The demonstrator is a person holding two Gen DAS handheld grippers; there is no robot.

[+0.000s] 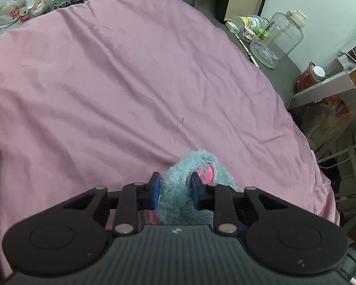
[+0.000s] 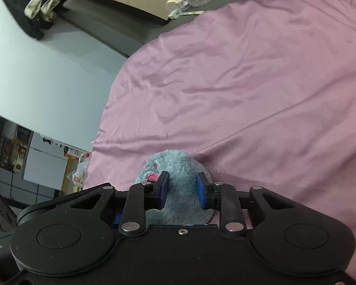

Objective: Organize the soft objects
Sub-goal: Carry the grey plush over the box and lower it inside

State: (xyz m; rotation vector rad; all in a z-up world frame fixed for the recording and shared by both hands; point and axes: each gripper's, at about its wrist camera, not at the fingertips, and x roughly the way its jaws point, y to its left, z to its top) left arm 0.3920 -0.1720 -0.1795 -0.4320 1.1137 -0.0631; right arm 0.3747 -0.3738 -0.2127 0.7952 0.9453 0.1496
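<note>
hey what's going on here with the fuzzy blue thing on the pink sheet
A person is holding a pair of tongs in each hand, and both are closed on fluffy blue plush. The left tongs grip a plush toy with pink ears showing; the right tongs grip blue plush too. Whether it is one toy or two cannot be told. It sits at the near edge of the pink sheet, which is otherwise bare. A clear jug stands off to the side.

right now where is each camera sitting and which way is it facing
Left wrist: sits on the left gripper, facing along its fingers over the pink sheet toward a clear jug; the gripper's black frame and blue pads show.
Right wrist: sits on the right gripper, facing across the sheet toward a grey surface; its own frame shows.
Shared: the blue plush toy, clamped by each gripper, and the sheet.
</note>
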